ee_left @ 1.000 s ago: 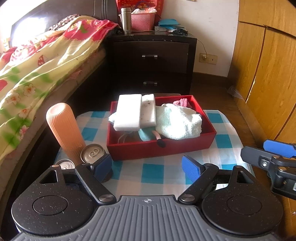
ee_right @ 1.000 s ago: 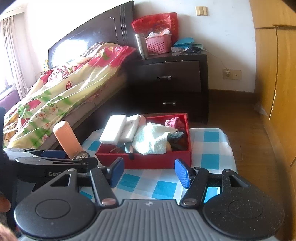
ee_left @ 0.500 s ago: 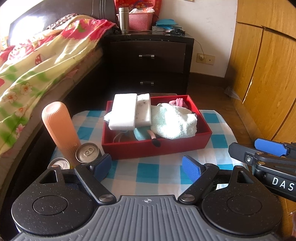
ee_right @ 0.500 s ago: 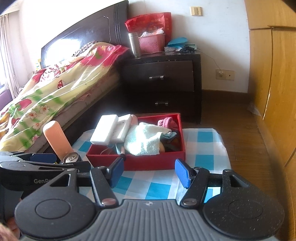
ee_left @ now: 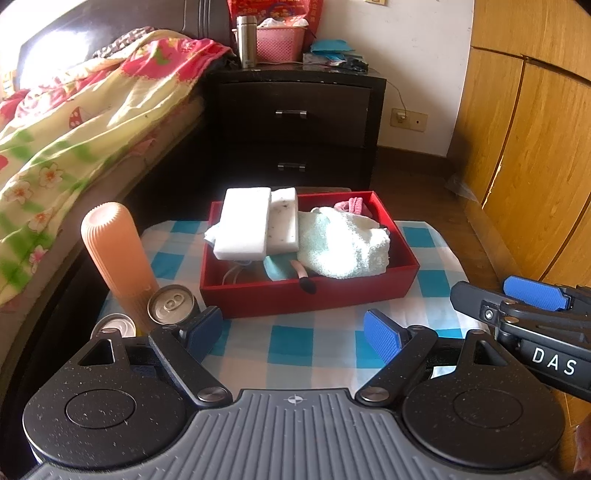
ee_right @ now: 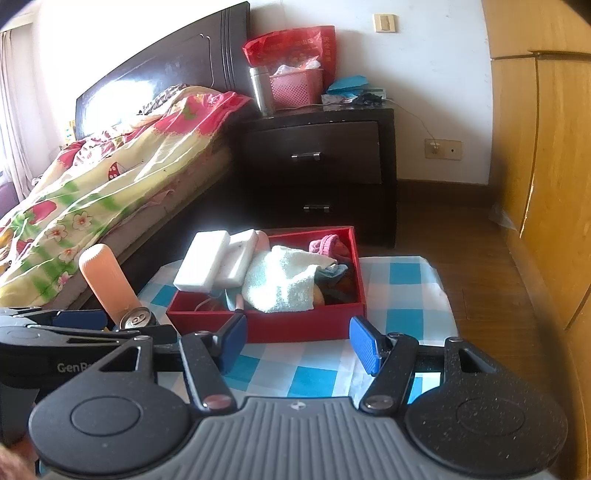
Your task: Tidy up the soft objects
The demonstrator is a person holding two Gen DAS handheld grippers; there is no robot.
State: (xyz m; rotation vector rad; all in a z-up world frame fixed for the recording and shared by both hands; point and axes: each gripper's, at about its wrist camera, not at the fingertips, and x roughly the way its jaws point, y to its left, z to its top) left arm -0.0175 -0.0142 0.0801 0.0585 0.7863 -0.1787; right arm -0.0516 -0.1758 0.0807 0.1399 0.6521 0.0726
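A sunlit bedroom with dark furniture and a wooden floor.
A bed [ee_right: 110, 177] with a dark glossy headboard [ee_right: 166, 77] stands on the left under a rumpled floral quilt [ee_left: 85, 122] in yellow, pink and green. Beside it a dark two-drawer nightstand [ee_right: 321, 166] carries a steel flask [ee_right: 260, 90], a pink basket [ee_right: 297, 86] and a red bag [ee_right: 295, 46]. The white wall [ee_right: 424, 74] behind holds a switch plate [ee_right: 385, 23] and a low socket [ee_right: 442, 149] with a cord. Golden wooden wardrobe doors [ee_left: 535, 147] fill the right side, above a brown floor [ee_right: 461, 236]. A pale curtain [ee_right: 11, 110] hangs far left in strong daylight.
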